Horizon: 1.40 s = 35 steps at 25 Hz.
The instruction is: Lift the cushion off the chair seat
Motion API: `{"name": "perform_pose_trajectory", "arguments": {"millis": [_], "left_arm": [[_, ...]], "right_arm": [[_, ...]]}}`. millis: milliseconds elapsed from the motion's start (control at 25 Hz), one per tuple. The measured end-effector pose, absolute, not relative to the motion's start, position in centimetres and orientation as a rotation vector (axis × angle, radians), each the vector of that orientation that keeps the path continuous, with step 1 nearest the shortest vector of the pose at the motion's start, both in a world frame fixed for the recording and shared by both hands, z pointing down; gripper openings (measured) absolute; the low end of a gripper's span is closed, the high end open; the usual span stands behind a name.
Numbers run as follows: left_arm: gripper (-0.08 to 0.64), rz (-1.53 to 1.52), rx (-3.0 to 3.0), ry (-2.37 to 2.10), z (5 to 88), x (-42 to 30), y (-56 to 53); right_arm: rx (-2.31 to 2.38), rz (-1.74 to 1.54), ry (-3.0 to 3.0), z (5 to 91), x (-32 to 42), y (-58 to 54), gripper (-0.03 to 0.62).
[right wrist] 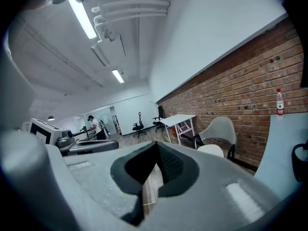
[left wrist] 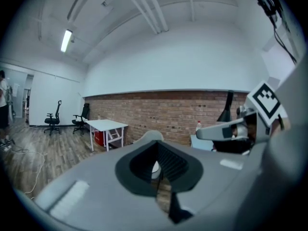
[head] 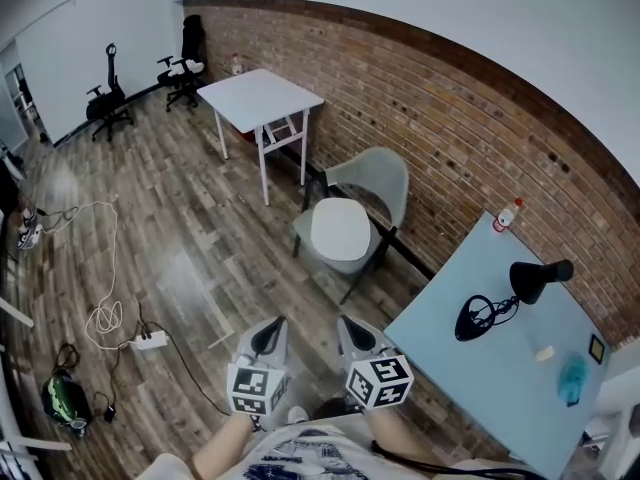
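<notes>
Left hand-held gripper (head: 273,325), right hand-held gripper (head: 346,322): pressed together, empty | cushion (head: 340,229): white, rounded, on chair (head: 381,177)

Brick wall (head: 440,118) looks rough, wood floor (head: 180,228) glossy, chair (head: 378,173) smooth plastic.

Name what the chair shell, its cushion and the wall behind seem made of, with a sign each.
Chair shell: probably moulded plastic, smooth matte grey curve.
Cushion: likely soft fabric or foam, plain white, rounded edges.
Wall: bare red-brown brick, mortar lines.
</notes>
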<state>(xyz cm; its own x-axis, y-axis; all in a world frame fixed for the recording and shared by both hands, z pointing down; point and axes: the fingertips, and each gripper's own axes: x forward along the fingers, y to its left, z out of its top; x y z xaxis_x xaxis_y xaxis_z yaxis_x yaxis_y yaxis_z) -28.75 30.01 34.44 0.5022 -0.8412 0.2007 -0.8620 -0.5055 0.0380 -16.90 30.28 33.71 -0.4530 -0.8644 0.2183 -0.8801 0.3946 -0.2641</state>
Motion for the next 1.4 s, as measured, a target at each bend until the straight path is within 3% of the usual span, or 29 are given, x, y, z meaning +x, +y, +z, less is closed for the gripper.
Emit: {"name": "perform_pose_trajectory", "arguments": {"millis": [560, 1400], "left_arm": [[-0.009, 0.322, 2.591, -1.423, 37.9, -28.5, 17.9], [-0.009, 0.482, 2.655, -1.221, 39.6, -15.0, -12.7]], "right_arm": [[1.649, 0.598, -2.568, 36.3, -16.7, 18.4, -0.002], [1.798, 0.772, -2.422, 39.3, -2.3, -9.9, -0.002]]}}
